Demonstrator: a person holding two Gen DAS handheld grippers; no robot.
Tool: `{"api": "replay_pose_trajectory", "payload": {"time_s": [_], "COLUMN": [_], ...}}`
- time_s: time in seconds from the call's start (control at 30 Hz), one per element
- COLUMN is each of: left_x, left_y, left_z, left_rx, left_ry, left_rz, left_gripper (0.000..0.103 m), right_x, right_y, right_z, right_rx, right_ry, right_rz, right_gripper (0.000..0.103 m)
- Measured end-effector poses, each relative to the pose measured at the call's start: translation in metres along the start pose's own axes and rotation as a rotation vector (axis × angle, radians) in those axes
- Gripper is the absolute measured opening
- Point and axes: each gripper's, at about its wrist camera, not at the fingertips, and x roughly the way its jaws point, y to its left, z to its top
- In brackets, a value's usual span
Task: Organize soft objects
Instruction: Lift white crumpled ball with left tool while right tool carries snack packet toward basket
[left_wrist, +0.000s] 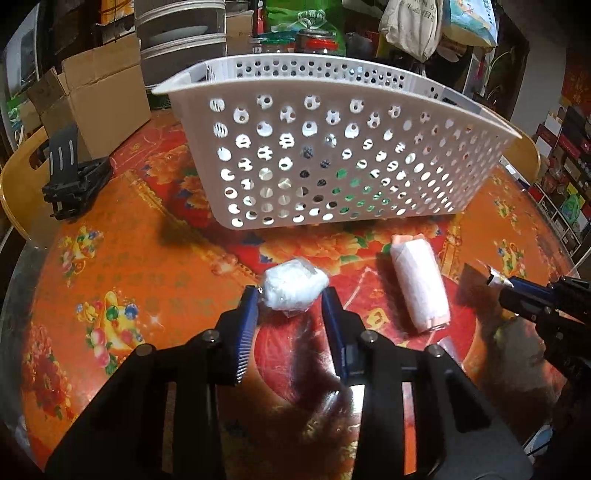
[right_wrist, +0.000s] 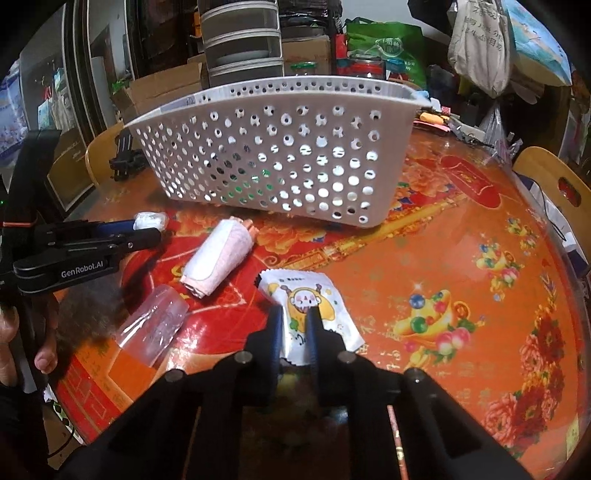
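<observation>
Both claws address pickup: my left claw (left_wrist: 290, 301) brackets the white bundle (left_wrist: 294, 283), right claw (right_wrist: 295, 325) clamps the cartoon packet (right_wrist: 310, 314); next, basket (left_wrist: 332, 155) transfer.

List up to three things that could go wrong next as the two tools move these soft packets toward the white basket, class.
1. The left tool only straddles the white crinkly packet near its fingertips; it may slip out when lifted.
2. The right tool pinches the cartoon packet at one end, so it may droop and catch the basket rim.
3. The pink roll lies between both tools and could be knocked.
</observation>
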Motion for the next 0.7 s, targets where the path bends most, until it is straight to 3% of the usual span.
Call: {"api": "replay_pose_trajectory", "payload": {"time_s": [0.7], "left_x": [-0.050], "left_y": [0.002], "left_z": [0.012], "left_rx": [0.001], "left_ry": [-0.078], "left_rz": [-0.004], "left_gripper": [0.032], "right_x": [-0.044], "right_y": [-0.007], "right_z": [0.020], "right_rx": [0.014], "right_ry": [-0.089], "right_rz": [0.003], "right_gripper": [0.007]}}
